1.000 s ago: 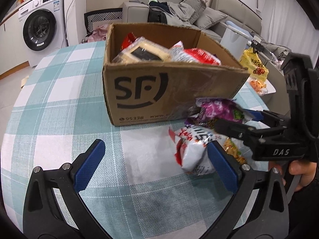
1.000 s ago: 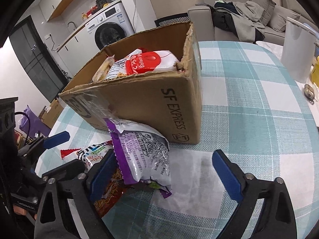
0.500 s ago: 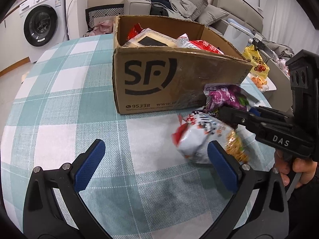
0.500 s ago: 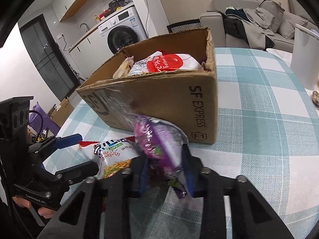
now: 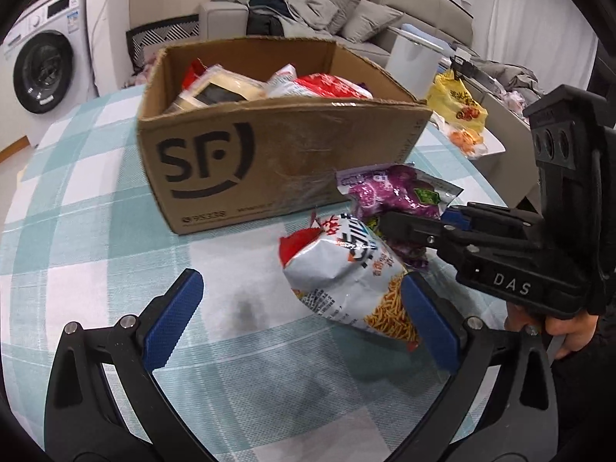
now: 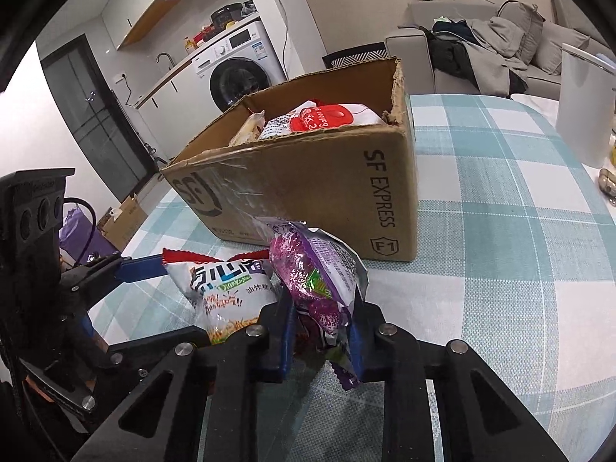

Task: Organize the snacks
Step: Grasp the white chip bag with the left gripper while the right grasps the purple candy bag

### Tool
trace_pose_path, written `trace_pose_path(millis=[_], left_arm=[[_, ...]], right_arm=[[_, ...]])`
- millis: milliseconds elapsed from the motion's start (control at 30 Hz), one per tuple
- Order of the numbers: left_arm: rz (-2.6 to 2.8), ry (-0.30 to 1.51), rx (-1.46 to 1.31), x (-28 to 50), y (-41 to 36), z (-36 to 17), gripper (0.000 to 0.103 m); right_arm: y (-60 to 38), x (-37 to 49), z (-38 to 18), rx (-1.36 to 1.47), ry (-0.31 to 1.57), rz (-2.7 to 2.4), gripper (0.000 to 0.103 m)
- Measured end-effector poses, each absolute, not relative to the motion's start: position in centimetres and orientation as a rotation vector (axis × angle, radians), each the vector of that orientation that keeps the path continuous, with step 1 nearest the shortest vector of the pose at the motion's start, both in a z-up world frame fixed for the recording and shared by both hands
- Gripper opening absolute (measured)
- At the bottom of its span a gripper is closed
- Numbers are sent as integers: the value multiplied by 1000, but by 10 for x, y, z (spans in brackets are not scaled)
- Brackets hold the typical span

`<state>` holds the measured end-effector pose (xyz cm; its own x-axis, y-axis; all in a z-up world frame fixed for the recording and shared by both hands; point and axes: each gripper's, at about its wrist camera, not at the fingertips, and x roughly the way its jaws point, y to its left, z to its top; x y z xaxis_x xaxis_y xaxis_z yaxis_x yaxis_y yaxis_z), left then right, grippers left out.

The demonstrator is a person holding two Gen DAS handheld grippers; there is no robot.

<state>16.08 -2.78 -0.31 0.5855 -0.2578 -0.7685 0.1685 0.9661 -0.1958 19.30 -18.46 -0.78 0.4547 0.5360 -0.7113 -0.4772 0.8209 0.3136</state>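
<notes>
A cardboard SF box point(image 5: 269, 146) stands on the checked table, with several snack packs inside; it also shows in the right wrist view point(image 6: 327, 177). In front of it lie a purple snack bag point(image 5: 392, 192) and a white and red noodle-snack bag point(image 5: 346, 273). My right gripper point(image 6: 321, 337) is shut on the purple bag point(image 6: 315, 281), holding its lower end; it shows from the side in the left wrist view point(image 5: 419, 227). My left gripper point(image 5: 304, 319) is open and empty, with its right finger beside the white bag point(image 6: 227, 288).
The table has a teal and white checked cloth point(image 5: 96, 231). A yellow bag point(image 5: 456, 104) and a white bin point(image 6: 585, 107) stand past the box on the right. A washing machine point(image 5: 42, 65) and a sofa point(image 5: 338, 11) are beyond the table.
My right gripper has closed on the purple bag and lifted it slightly. My left gripper has moved forward, toward the white bag and the box.
</notes>
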Motion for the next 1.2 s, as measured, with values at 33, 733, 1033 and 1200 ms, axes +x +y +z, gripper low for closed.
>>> trace_pose_path(millis=[33,733,1033,1200], left_arm=[[-262,918,-113,162,-29,-3,102],[-286,963,-231,188,-22,-24,86],[-340,933,-222,183,-27,-21,54],[-336,909,-211,175,-27,-15,52]], right_arm=[[-185,193,-8,72,903,625,23],[-187,190,-8,71,909,634,23],[-188,188,-8,72,907,627,23],[-191,186,-5,79,902,626,23]])
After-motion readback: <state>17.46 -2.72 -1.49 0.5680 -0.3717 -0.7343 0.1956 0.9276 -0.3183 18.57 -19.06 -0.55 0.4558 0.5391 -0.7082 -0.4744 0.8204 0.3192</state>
